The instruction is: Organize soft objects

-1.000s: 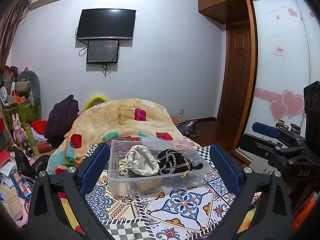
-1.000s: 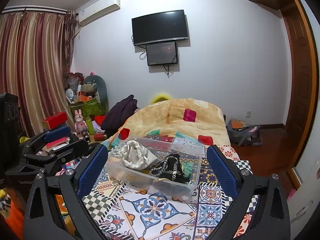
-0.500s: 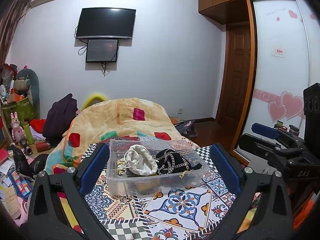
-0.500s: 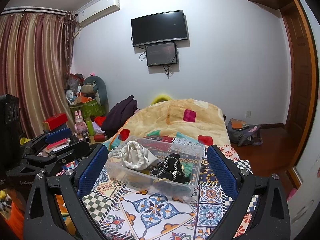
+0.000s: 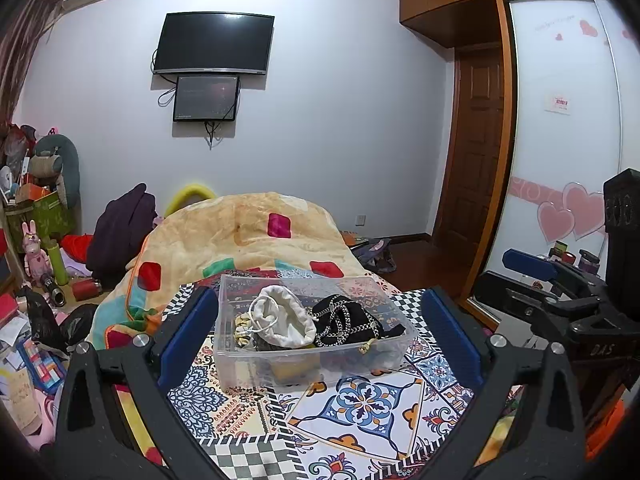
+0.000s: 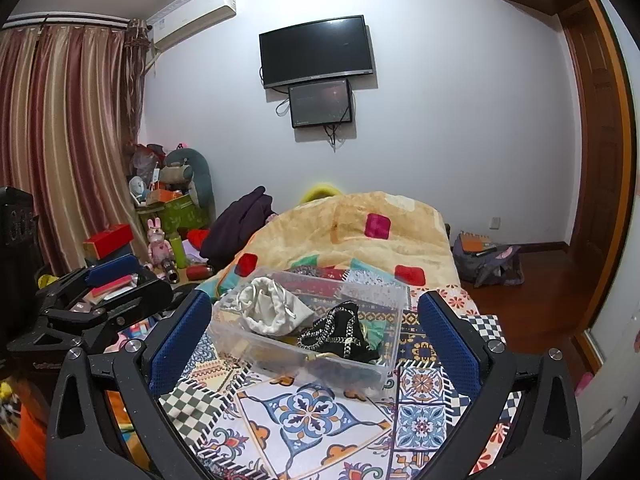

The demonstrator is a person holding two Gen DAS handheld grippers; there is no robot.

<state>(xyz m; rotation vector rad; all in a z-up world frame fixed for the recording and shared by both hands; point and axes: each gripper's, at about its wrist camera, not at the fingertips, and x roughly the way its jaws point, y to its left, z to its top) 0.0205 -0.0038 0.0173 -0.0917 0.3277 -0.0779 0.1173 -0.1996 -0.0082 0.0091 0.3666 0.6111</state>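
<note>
A clear plastic bin (image 5: pixel 256 364) (image 6: pixel 280 354) stands on the patterned bedspread (image 5: pixel 360 408) (image 6: pixel 304 412). In it lie a white drawstring pouch (image 5: pixel 286 322) (image 6: pixel 268 306), a black bag with a silver chain (image 5: pixel 346 318) (image 6: pixel 342 332) and some gold-coloured bits. My left gripper (image 5: pixel 318 338) is open and empty, its blue pads either side of the bin, held back from it. My right gripper (image 6: pixel 314 338) is open and empty, likewise framing the bin. Each gripper shows at the edge of the other's view.
An orange quilt (image 5: pixel 240 236) is heaped behind the bin. Cluttered boxes, toys and bottles (image 6: pixel 160 236) stand at the left by the curtain. A dark garment (image 5: pixel 120 228) lies beside the quilt. A bag (image 6: pixel 484 260) sits on the wooden floor by the door.
Both views have drifted only slightly; the bin and its contents have not moved and both grippers stay open.
</note>
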